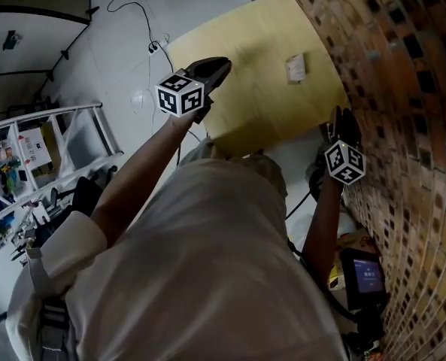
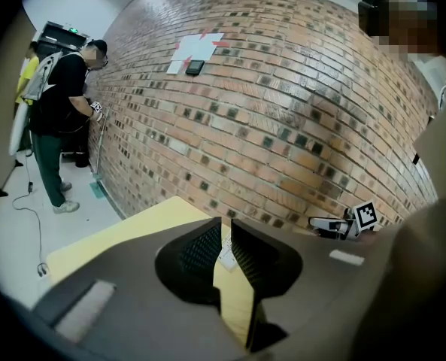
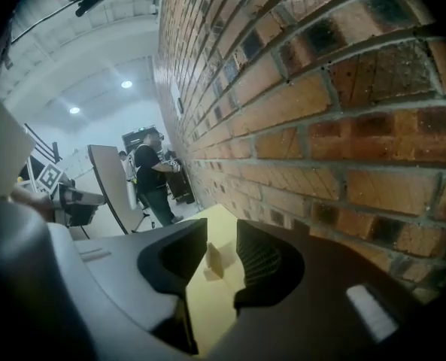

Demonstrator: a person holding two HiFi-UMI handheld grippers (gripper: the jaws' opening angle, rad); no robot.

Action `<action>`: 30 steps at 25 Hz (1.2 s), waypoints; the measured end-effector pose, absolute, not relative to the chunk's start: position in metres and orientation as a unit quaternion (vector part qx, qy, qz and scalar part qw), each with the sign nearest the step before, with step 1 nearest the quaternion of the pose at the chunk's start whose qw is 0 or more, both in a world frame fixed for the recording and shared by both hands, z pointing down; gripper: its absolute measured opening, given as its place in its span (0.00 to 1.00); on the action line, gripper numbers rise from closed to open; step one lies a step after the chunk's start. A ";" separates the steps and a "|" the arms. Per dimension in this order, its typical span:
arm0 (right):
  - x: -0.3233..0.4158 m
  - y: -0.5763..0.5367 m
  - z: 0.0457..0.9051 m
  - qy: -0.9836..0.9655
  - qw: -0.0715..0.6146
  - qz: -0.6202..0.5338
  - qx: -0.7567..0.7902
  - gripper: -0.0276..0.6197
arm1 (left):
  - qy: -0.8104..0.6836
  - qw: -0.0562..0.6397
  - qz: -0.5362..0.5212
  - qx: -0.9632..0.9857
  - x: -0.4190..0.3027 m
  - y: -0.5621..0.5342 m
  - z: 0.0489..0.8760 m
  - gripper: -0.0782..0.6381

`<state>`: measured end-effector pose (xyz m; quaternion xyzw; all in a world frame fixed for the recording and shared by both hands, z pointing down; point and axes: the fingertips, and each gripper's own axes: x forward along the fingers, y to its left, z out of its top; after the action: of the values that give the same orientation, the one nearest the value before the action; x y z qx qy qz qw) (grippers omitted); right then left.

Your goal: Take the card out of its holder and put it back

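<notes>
Card holder (image 1: 296,68) is sitting on the yellow table (image 1: 260,104), toward the far side and close to the brick wall (image 1: 403,89). It is showing as a small pale upright piece; whether the card is sticking out of it is too small to tell. Neither gripper is touching it.

Over the near left edge of the table, the left gripper (image 1: 224,65) is hanging in the air and pointing toward the holder, well apart from it. In the left gripper view, this gripper (image 2: 226,221) is keeping its jaws slightly apart with nothing between the pads. Through the narrow gap the tabletop (image 2: 117,235) and the distant holder (image 2: 224,256) are showing. The other gripper (image 2: 343,224) is also showing there, low against the wall (image 2: 283,111).

Off the near right corner of the table, the right gripper (image 1: 341,113) is hovering just beside the wall. In the right gripper view, this gripper (image 3: 222,221) is holding its jaws wide and released, gripping nothing. The holder (image 3: 213,260) is appearing far off between them, standing on the table (image 3: 207,307), with the bricks (image 3: 343,126) running close along the right.

A person (image 2: 61,119) is standing near the wall in the background, and a white shelf (image 1: 34,156) is standing on the floor to the left.
</notes>
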<state>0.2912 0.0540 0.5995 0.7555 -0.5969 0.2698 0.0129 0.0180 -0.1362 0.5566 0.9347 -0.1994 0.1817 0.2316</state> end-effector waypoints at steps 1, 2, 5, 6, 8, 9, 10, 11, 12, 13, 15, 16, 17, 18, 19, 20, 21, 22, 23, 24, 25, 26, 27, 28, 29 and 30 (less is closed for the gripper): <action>0.288 0.055 0.599 -0.595 0.016 0.272 0.756 0.24 | -0.205 0.233 0.181 0.933 0.014 -0.139 0.556 0.19; 0.286 0.056 0.599 -0.594 0.018 0.273 0.757 0.24 | -0.209 0.237 0.180 0.931 0.010 -0.142 0.555 0.19; 0.285 0.061 0.603 -0.590 0.023 0.277 0.758 0.23 | -0.220 0.253 0.170 0.927 0.006 -0.145 0.555 0.21; 0.288 0.063 0.606 -0.589 0.023 0.278 0.759 0.23 | -0.221 0.256 0.168 0.926 0.007 -0.144 0.557 0.22; 0.295 0.068 0.615 -0.588 0.021 0.282 0.758 0.22 | -0.221 0.257 0.170 0.925 0.016 -0.138 0.562 0.23; 0.299 0.070 0.620 -0.589 0.020 0.284 0.757 0.22 | -0.221 0.256 0.172 0.925 0.020 -0.134 0.565 0.23; 0.300 0.070 0.624 -0.590 0.019 0.286 0.755 0.22 | -0.221 0.256 0.175 0.925 0.022 -0.131 0.568 0.23; 0.299 0.068 0.626 -0.593 0.020 0.287 0.752 0.22 | -0.221 0.257 0.177 0.924 0.022 -0.130 0.569 0.23; 0.296 0.065 0.628 -0.596 0.022 0.288 0.749 0.22 | -0.222 0.257 0.178 0.924 0.021 -0.129 0.569 0.23; 0.292 0.061 0.628 -0.599 0.024 0.288 0.746 0.22 | -0.222 0.258 0.178 0.923 0.019 -0.129 0.569 0.24; 0.281 0.053 0.627 -0.606 0.029 0.288 0.741 0.22 | -0.221 0.260 0.176 0.924 0.013 -0.131 0.568 0.24; 0.275 0.049 0.626 -0.609 0.031 0.288 0.738 0.21 | -0.219 0.261 0.173 0.924 0.011 -0.132 0.567 0.24; 0.268 0.046 0.625 -0.611 0.035 0.288 0.737 0.21 | -0.216 0.262 0.170 0.925 0.007 -0.133 0.566 0.24; 0.262 0.043 0.624 -0.613 0.040 0.287 0.735 0.21 | -0.213 0.264 0.166 0.926 0.004 -0.134 0.565 0.24; 0.256 0.041 0.622 -0.614 0.045 0.285 0.735 0.21 | -0.208 0.265 0.163 0.927 0.000 -0.135 0.564 0.25; 0.250 0.038 0.619 -0.613 0.048 0.283 0.736 0.21 | -0.203 0.266 0.160 0.929 -0.004 -0.137 0.562 0.25; 0.245 0.036 0.616 -0.611 0.050 0.281 0.738 0.21 | -0.198 0.267 0.158 0.930 -0.009 -0.139 0.561 0.25; 0.239 0.034 0.613 -0.608 0.051 0.281 0.741 0.21 | -0.193 0.267 0.156 0.931 -0.015 -0.141 0.560 0.25; 0.234 0.031 0.610 -0.603 0.050 0.281 0.745 0.21 | -0.189 0.266 0.153 0.933 -0.022 -0.145 0.559 0.25; 0.228 0.029 0.607 -0.598 0.050 0.281 0.748 0.21 | -0.186 0.265 0.151 0.934 -0.029 -0.150 0.557 0.25; 0.221 0.026 0.604 -0.594 0.051 0.281 0.752 0.21 | -0.184 0.264 0.148 0.935 -0.036 -0.156 0.555 0.25; 0.212 0.022 0.601 -0.592 0.055 0.281 0.753 0.21 | -0.183 0.264 0.145 0.936 -0.044 -0.161 0.552 0.25; 0.203 0.019 0.598 -0.592 0.062 0.278 0.754 0.21 | -0.181 0.263 0.142 0.937 -0.054 -0.166 0.549 0.25; 0.193 0.016 0.594 -0.593 0.070 0.274 0.753 0.21 | -0.179 0.263 0.138 0.938 -0.063 -0.169 0.547 0.25; 0.185 0.012 0.590 -0.595 0.077 0.270 0.753 0.21 | -0.176 0.263 0.135 0.939 -0.072 -0.172 0.545 0.25; 0.177 0.007 0.586 -0.595 0.083 0.267 0.754 0.21 | -0.173 0.263 0.131 0.940 -0.080 -0.175 0.543 0.25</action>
<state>0.1770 0.0074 0.5857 0.7540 -0.5946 0.2666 0.0826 -0.0803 -0.1750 0.5433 0.9401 -0.1733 0.1311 0.2625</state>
